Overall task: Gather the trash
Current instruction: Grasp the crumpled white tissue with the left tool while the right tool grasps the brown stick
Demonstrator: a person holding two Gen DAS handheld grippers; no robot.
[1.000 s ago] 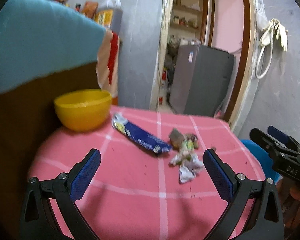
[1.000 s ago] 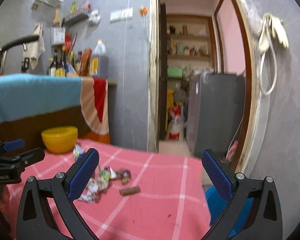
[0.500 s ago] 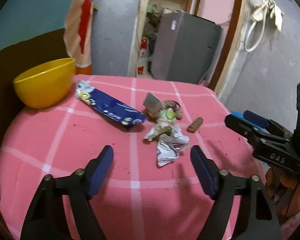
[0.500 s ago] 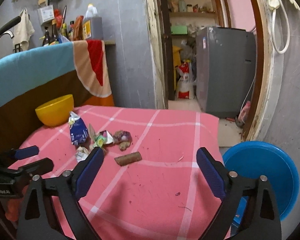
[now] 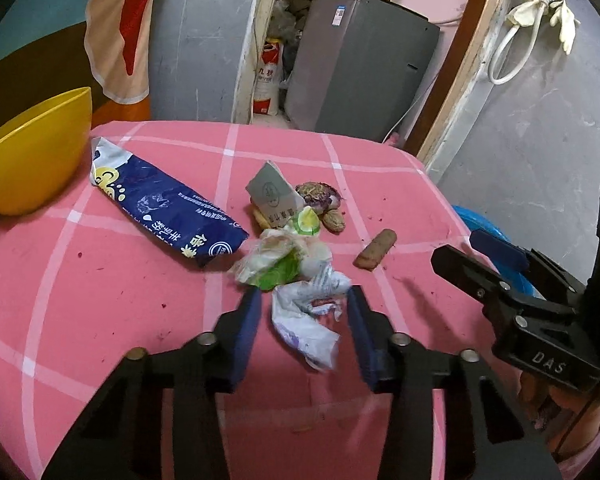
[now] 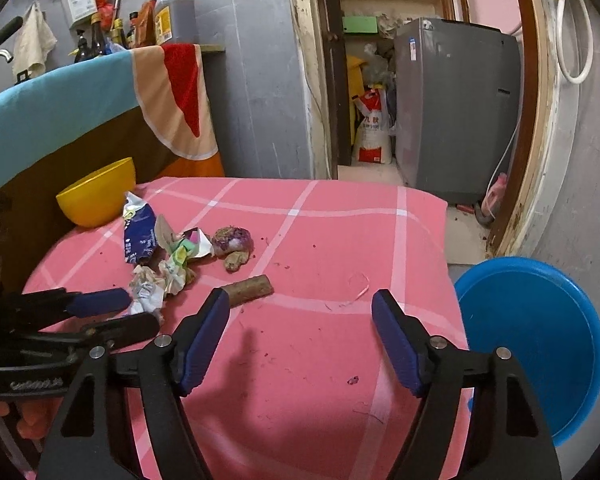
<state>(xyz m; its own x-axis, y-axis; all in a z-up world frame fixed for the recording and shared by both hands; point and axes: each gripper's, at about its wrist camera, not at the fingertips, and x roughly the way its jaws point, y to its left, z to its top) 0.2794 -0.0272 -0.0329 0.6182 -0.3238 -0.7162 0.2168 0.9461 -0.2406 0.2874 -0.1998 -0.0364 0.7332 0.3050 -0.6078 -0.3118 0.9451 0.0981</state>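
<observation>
Left wrist view: left gripper (image 5: 303,322) jaws closing around the crumpled white wrapper (image 5: 306,312) at the near end of the trash pile; wrapper is between the pads, gaps still show on both sides, so not gripped yet. This view shows the pile in detail. Left to right: yellow bowl (image 5: 32,156) far left, blue snack bag (image 5: 164,212) lying flat, grey paper packet (image 5: 274,196), green-and-white crumpled wrappers (image 5: 278,262), dried purple scraps (image 5: 320,196), brown stick-shaped piece (image 5: 376,249). Right gripper (image 5: 500,268) sits at the right edge, side-on.

Right wrist view: right gripper (image 6: 302,334) jaws about two-thirds open and closing, nothing between them, only pink cloth. The brown piece (image 6: 248,290) lies just beyond its left pad. Left gripper (image 6: 112,312) comes in from the left at the white wrapper (image 6: 146,292). Only this view shows the whole blue basin (image 6: 536,344) on the floor at the right, below the table edge; in the left view it is a sliver behind the right gripper.

Surface: table under a pink cloth with white grid lines (image 6: 340,240), small crumbs scattered on it. Room: grey walls, towel (image 6: 168,96) draped over a bench at left, bottles (image 6: 140,24) on the shelf behind, open doorway with a grey washing machine (image 6: 456,108) and a red-white sack (image 6: 374,132).
</observation>
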